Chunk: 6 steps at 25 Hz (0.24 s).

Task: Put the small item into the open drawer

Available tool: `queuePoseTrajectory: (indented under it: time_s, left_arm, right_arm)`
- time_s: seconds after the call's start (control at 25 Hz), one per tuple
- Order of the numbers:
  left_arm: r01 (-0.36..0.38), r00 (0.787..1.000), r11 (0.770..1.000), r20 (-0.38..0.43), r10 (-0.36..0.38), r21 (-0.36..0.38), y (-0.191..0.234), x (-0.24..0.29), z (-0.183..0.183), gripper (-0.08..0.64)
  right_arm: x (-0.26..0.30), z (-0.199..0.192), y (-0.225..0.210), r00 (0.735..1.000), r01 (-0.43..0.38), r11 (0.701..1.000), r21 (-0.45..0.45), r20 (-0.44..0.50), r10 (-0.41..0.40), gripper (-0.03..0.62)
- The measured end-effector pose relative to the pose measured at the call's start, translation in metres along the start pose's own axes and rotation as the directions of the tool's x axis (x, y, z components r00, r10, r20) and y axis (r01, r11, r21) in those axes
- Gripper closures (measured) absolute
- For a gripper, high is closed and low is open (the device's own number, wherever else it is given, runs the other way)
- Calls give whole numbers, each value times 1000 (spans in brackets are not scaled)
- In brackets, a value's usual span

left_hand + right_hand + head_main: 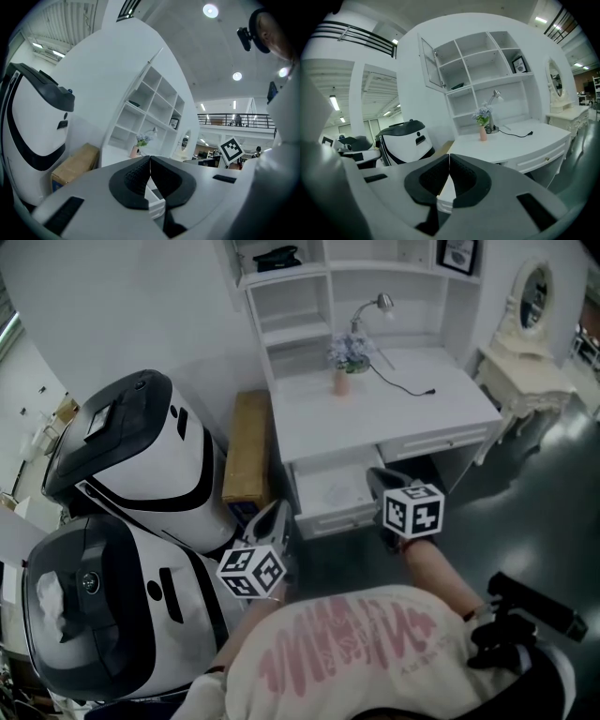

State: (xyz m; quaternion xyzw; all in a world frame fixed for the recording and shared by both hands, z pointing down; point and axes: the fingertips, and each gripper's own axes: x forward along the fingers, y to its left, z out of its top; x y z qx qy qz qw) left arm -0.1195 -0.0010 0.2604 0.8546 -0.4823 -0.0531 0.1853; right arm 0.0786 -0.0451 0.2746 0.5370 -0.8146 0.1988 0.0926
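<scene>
The white desk [412, 404] has one drawer [330, 519] pulled open below its top. My right gripper [377, 476] hangs over the drawer's right end, jaws shut with nothing between them; in the right gripper view the fingertips [449, 157] meet and the drawer's white edge [446, 191] shows below them. At the drawer's left front corner my left gripper [277, 510] is also shut and empty; in the left gripper view its tips [150, 159] touch above the drawer's corner [157, 205]. I cannot make out a small item in either gripper.
A pink vase with flowers [341, 367], a desk lamp [377, 307] and its cable lie on the desk top. A cardboard box [247, 446] stands left of the desk. Two large white-and-black machines [141, 456] fill the left. A white dressing table [530, 371] stands at the right.
</scene>
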Motion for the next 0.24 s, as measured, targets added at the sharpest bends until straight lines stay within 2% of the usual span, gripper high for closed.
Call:
queuePoseTrajectory:
  time_s: [0.24]
  left_arm:
    - [2,1000,1000,7,-2,-10,5,-11,-6,529]
  right_arm:
    - [-6,-19,11,1000,6,1000,-13,-23,-6,572]
